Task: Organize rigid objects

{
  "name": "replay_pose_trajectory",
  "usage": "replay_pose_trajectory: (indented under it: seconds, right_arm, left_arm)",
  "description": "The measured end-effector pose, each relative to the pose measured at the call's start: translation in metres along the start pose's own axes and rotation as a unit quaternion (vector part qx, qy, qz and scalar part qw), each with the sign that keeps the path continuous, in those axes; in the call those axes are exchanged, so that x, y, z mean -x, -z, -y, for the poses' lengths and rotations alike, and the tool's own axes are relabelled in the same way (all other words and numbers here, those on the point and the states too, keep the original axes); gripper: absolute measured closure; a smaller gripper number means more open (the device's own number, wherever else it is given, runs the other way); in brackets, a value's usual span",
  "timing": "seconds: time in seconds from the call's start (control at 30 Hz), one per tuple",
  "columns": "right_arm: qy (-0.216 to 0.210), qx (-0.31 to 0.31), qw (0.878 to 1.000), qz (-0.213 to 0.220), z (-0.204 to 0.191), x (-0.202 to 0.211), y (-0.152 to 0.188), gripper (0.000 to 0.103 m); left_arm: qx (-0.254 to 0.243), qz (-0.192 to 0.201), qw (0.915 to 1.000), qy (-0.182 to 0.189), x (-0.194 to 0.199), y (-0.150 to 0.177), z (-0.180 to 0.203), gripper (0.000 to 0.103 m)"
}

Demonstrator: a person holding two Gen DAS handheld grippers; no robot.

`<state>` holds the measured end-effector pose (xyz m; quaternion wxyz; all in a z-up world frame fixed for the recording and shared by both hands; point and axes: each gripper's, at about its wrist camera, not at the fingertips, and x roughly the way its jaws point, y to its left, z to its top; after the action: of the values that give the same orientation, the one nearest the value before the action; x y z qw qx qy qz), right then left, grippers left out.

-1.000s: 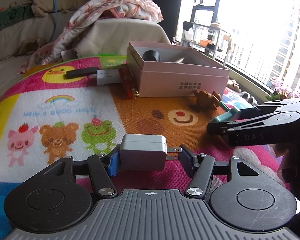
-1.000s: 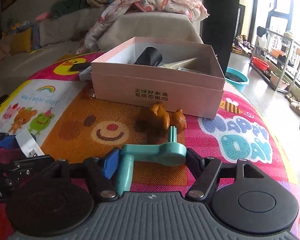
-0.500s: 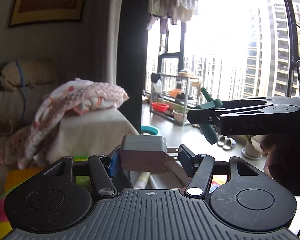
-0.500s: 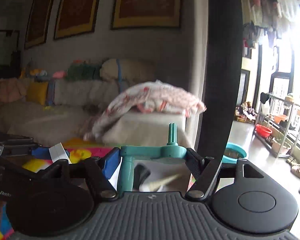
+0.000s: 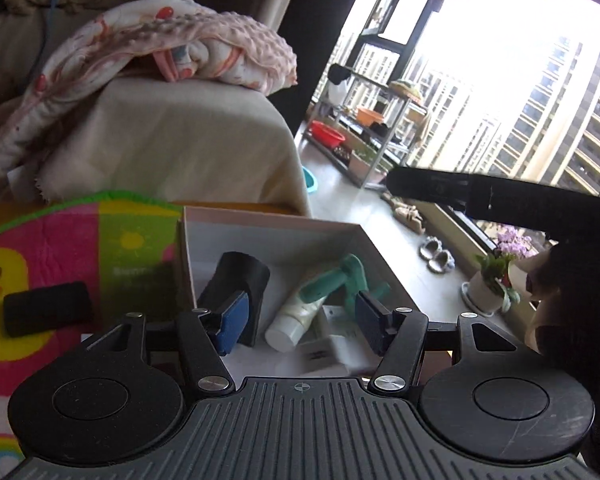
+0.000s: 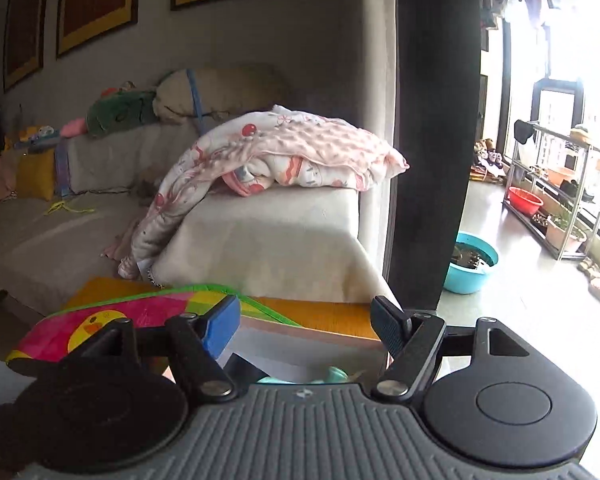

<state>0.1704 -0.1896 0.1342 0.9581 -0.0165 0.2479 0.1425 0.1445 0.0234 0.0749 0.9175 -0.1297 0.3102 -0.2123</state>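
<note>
Far left on the colourful play mat [image 5: 52, 248], a flat black block [image 5: 46, 308], lying well apart from the pink box [image 5: 268, 224]. Over the near part of that box, the left gripper [image 5: 296, 316], fingers [image 5: 232, 316] spread and grasping nothing. Inside the box, from left to right: a black cylinder-like item [image 5: 236, 280] leaning against the left wall just behind the blue pad; a cream tube [image 5: 292, 320] lying slantwise with its cap toward the camera; a teal plastic crank-shaped piece [image 5: 340, 280] resting on and beside the tube; a white charger block [image 5: 332, 350] low down, near the front wall, partly hidden behind the right finger. Further right and higher, the right gripper seen side-on as a dark bar [image 5: 480, 196] above the box's right rim, the holding hand in shadow. In the right wrist view, the right gripper [image 6: 304, 322] released too, fingers [image 6: 220, 326] wide apart, nothing between them; below them only the box's far rim and a sliver of teal [image 6: 332, 376]. Behind, a beige sofa [image 6: 260, 236] with a pink blanket [image 6: 292, 152] draped over its arm.
</note>
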Motion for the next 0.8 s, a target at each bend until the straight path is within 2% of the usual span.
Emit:
replay_pose_trajectory:
  seconds: [0.1,0.2,0.27,0.33,0.4,0.47,0.53,0.57,0.63,0.7,0.8]
  right_arm:
    - [0.01,0.004,1.0,-0.012,0.002,-0.006,0.008,0.027]
    - [0.006,0.018,0.999,-0.035,-0.009,-0.015,0.008,0.027]
    - [-0.006,0.024,0.998,-0.053,-0.024,-0.024,0.006,0.027]
    - [-0.032,0.023,0.997,-0.072,-0.045,-0.038,0.002,0.027]
    - [-0.061,0.017,0.994,-0.094,-0.07,-0.054,-0.001,0.028]
    - [-0.085,0.028,0.989,-0.119,-0.101,-0.074,-0.002,0.028]
    - [-0.082,0.046,0.985,-0.144,-0.128,-0.094,0.0,0.037]
    - [-0.075,0.058,0.983,-0.154,-0.138,-0.102,0.002,0.057]
    - [-0.057,0.095,0.978,-0.176,-0.161,-0.12,0.005,0.076]
    - [-0.035,0.128,0.974,-0.184,-0.177,-0.133,0.008,0.085]
    - [-0.015,0.171,0.963,-0.207,-0.196,-0.151,0.013,0.087]
  left_arm:
    - [0.014,0.058,0.9982,-0.01,0.036,-0.002,-0.024,0.039]
    - [0.032,0.105,0.9908,-0.079,0.062,-0.004,-0.062,0.039]
    - [0.077,0.1,0.9857,-0.111,0.066,-0.009,-0.097,0.039]
    - [0.12,0.077,0.9832,-0.113,0.058,-0.012,-0.13,0.039]
    - [0.129,0.051,0.9834,-0.117,0.043,-0.012,-0.148,0.039]
    - [0.11,0.024,0.9858,-0.125,0.021,-0.011,-0.157,0.039]
    - [0.083,-0.001,0.9872,-0.136,0.0,-0.008,-0.161,0.039]
    - [0.073,-0.011,0.987,-0.143,-0.01,-0.008,-0.164,0.04]
    - [0.058,-0.012,0.9881,-0.142,-0.02,-0.009,-0.17,0.048]
    - [0.03,-0.022,0.99,-0.136,-0.024,-0.012,-0.174,0.065]
    - [-0.029,-0.045,0.9913,-0.12,-0.022,-0.01,-0.174,0.077]
